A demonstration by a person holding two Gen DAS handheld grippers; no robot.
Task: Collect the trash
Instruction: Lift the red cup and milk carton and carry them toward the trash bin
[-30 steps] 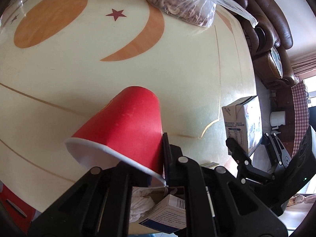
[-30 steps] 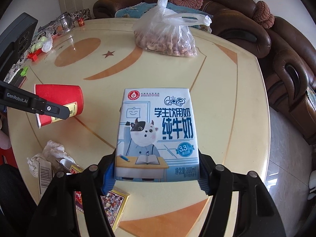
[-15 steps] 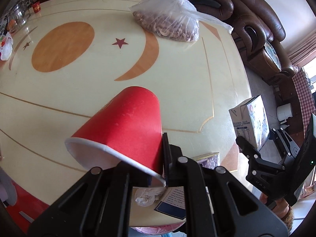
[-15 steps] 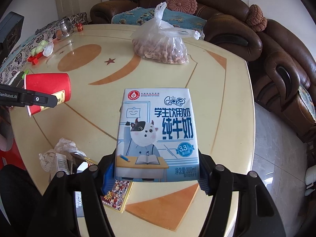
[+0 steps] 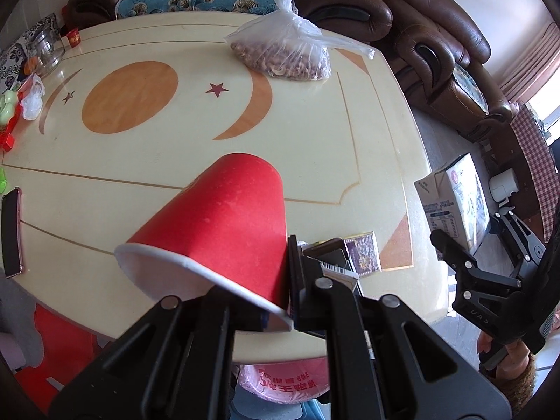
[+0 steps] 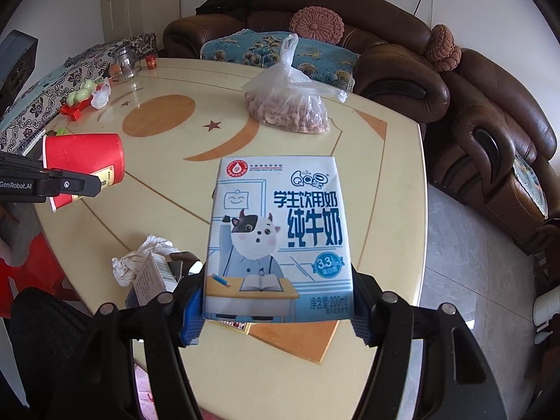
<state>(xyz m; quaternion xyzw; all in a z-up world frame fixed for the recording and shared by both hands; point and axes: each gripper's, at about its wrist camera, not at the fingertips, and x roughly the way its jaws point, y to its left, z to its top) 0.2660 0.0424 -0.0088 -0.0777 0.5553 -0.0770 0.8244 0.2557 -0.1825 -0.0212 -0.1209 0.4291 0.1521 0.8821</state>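
**Both grippers loaded, bin below the near table edge**

Now, starting on your left: your left gripper [image 5: 276, 301] is clamped on the rim of the red paper cup [image 5: 224, 224], one finger inside the mouth and the other against the outer wall. The cup lies tilted, its long axis running forward and away from the gripper, base pointing out over the table [image 5: 175, 161] and open mouth facing back toward you. It hangs clear of the tabletop.

Just right of that gripper, near the table edge, sit a small patterned box [image 5: 364, 255] and, in the right wrist view, a crumpled tissue [image 6: 136, 262] beside a white carton [image 6: 154, 276]. These look like trash not yet collected.

Further right, your right gripper [image 6: 276, 306] is closed on the blue milk carton [image 6: 280, 238], pads squeezing its lower sides, carton upright with its long axis pointing forward from the fingers. It is held in the air past the table's near right corner.

What the coming move likely turns on: a pink plastic bag [image 5: 283, 381] shows directly below and slightly behind your left gripper, under the table edge. If that is the bin, the cup is the nearer load; the carton must travel left and down to reach it. The far bag of nuts [image 5: 283, 56] sits well ahead of both grippers.
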